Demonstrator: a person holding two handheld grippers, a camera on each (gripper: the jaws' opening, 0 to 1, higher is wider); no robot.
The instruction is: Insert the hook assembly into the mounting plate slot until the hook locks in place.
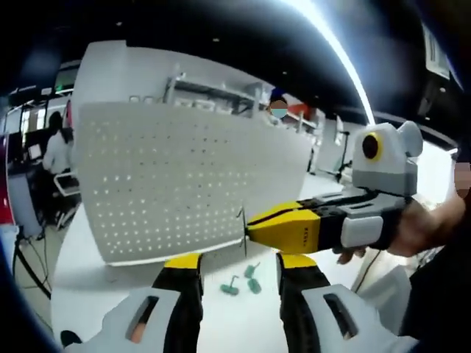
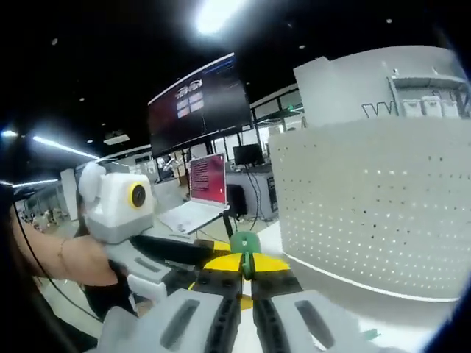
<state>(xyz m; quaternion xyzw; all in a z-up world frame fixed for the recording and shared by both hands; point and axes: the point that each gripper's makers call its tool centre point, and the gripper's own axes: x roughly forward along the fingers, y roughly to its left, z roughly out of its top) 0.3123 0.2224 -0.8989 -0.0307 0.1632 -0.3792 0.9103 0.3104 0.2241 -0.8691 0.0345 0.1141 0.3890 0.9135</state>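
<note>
Tongs on the right gripper (image 2: 246,283) pinch a green hook (image 2: 245,250) near the white board with holes (image 1: 184,184), while the left gripper (image 1: 239,276) is open above more green hooks (image 1: 243,279) on the table (image 1: 88,272).

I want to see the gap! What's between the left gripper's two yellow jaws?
In the left gripper view, green hooks lie on the white table between the open left gripper.

open laptop (image 2: 193,213), dark wall screen (image 2: 199,103), seated person (image 1: 55,147)
</note>
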